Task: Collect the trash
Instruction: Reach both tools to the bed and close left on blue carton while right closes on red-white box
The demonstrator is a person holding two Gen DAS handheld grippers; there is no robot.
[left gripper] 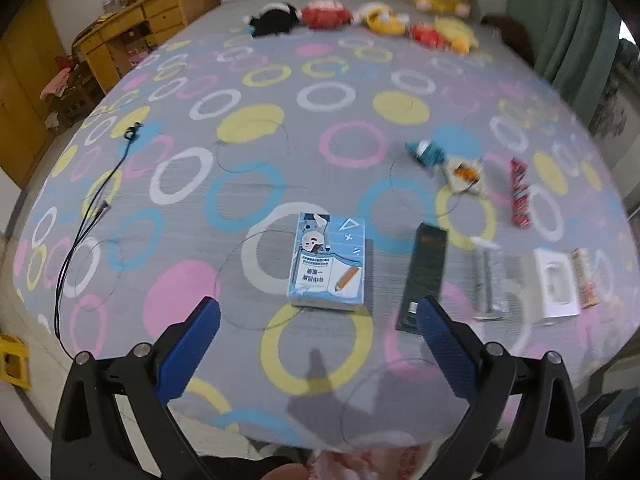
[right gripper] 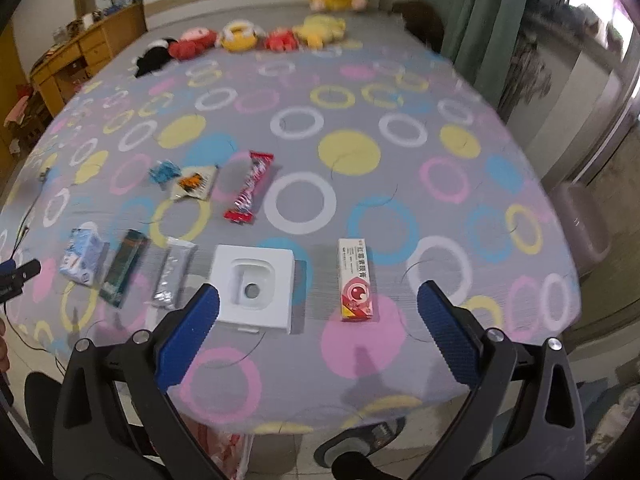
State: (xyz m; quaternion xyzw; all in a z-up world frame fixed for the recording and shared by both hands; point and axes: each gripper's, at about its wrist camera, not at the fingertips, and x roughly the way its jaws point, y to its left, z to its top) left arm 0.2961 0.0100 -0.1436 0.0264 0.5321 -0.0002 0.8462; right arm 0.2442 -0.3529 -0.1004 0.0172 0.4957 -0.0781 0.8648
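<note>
Trash lies spread over the grey bedsheet printed with pink, yellow, blue and white rings (right gripper: 360, 208), all of it untouched. Landmark for positions: the white square plastic tray with a moulded hollow (right gripper: 254, 286).

Right of the tray, apart from it, lies a narrow pink-and-yellow cardboard box with a red eye logo (right gripper: 357, 280). Left of the tray, just beside it, is a crinkled silver foil wrapper (right gripper: 172, 278); left of that a long dark green box (right gripper: 122, 272); further left a light blue carton printed with a cartoon figure and a pencil (left gripper: 328, 264).

Beyond the tray, toward the head of the bed, lies a red-and-white candy wrapper (right gripper: 250, 188), lengthwise. Left of that wrapper sits a cream sachet with an orange print (right gripper: 194, 184), and touching its far left corner a crumpled teal wrapper (right gripper: 164, 172).

My left claw (left gripper: 318, 312) hangs above the near edge of the sheet, fingers spread wide, nothing between them; the blue carton sits just ahead of the gap. My right claw (right gripper: 318, 300) is likewise spread and holding nothing, with the white tray and the pink box lying ahead between its blue pads (right gripper: 188, 336).

Far beyond the tray, a row of plush toys (right gripper: 240, 36) lines the head of the bed. A black cable (left gripper: 86, 220) trails along the sheet well left of the blue carton.
</note>
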